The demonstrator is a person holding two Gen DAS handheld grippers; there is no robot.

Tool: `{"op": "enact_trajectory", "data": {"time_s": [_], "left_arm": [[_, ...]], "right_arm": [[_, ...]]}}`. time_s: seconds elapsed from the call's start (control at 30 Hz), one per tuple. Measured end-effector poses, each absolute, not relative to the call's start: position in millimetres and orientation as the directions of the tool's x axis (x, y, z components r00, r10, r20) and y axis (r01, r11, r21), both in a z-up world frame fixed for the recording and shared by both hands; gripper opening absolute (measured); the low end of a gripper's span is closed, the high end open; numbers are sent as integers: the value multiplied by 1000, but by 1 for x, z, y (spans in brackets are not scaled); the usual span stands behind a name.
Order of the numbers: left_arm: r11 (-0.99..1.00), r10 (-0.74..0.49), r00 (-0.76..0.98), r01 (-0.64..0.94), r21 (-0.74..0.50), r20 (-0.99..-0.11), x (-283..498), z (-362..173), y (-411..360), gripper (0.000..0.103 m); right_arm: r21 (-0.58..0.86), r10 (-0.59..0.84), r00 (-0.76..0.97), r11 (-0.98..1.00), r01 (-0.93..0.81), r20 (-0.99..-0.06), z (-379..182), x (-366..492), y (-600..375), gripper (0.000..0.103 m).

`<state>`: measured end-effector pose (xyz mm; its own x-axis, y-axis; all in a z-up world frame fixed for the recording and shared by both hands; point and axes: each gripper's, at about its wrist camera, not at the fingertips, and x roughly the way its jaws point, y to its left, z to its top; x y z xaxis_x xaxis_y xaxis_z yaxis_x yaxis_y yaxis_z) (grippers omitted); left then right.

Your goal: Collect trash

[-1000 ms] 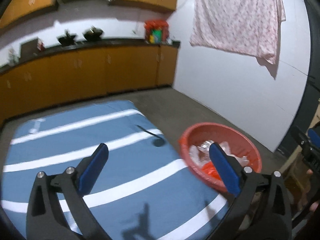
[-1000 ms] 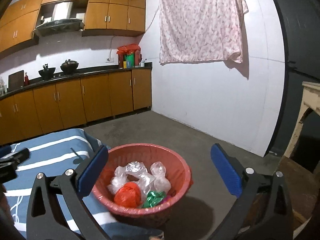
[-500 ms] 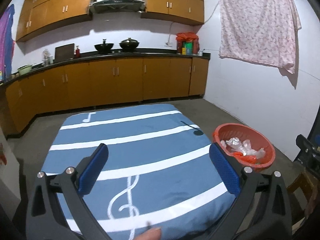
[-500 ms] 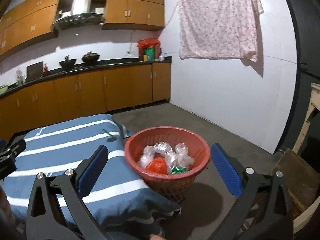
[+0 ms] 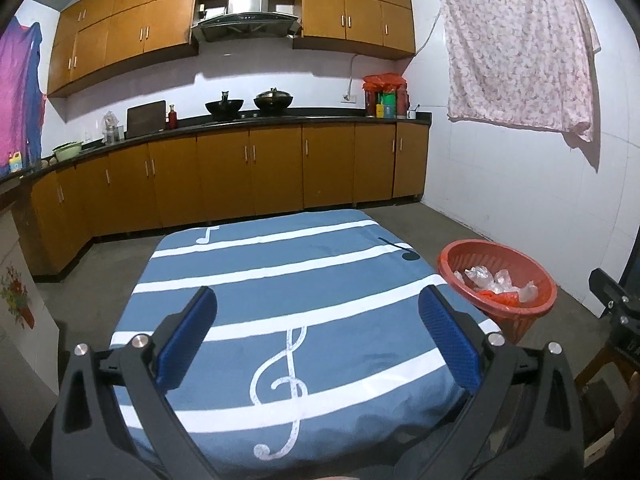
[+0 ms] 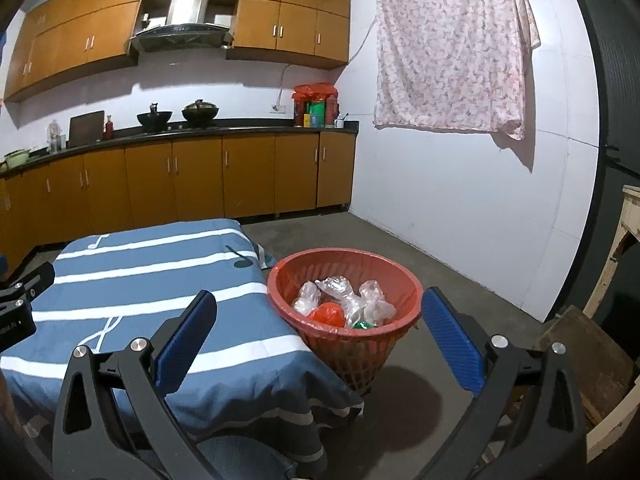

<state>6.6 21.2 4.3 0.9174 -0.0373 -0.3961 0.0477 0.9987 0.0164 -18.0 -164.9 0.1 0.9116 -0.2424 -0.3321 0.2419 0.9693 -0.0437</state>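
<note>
Brown kitchen cabinets (image 5: 248, 168) were seen lining the far wall, with a black countertop (image 5: 280, 118) carrying 2 woks beneath a steel range hood (image 5: 245, 12). Ahead of and below the left gripper (image 5: 318, 334), a blue cover (image 5: 280, 280) with white stripes and music notes was spread over a raised surface. No trash was seen on this cover.

The left gripper was held wide open, its 2 blue pads (image 5: 186, 340) far apart, and nothing was gripped between them. To its right and slightly ahead, a red plastic basket (image 5: 520, 316) was set on the concrete floor, just beside the cover's corner.

The right gripper (image 6: 320, 336) was likewise spread fully, with nothing held. From the right wrist view, the red plastic basket (image 6: 348, 344) was framed directly ahead between the 2 fingers (image 6: 452, 340). Inside it, crumpled clear plastic bags (image 6: 348, 296), an orange-red bag (image 6: 328, 314) and a small green piece (image 6: 363, 325) were piled. The blue cover (image 6: 140, 276) lay to the left of this gripper, touching or nearly touching the basket's side.

A pink floral cloth (image 6: 452, 48) was hung on the white wall, above and to the right of the basket. A worn wooden stool (image 6: 584, 364) was seen at the lower right of the right gripper.
</note>
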Motion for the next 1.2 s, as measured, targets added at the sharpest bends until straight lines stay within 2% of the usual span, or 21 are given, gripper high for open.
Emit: {"op": "enact_trajectory", "data": {"time_s": [0.73,1.2], "left_arm": [[998,-32,902,48,28,-431,-15,-22,29,99],[998,-51,900,65,17,-432,-15,-22,25,99]], "right_arm": [[-46,-208,896,977,207,-392,-18,-25,-149,101],[-28,-222,890,973,230,-399,-20,-26,-157,101]]}}
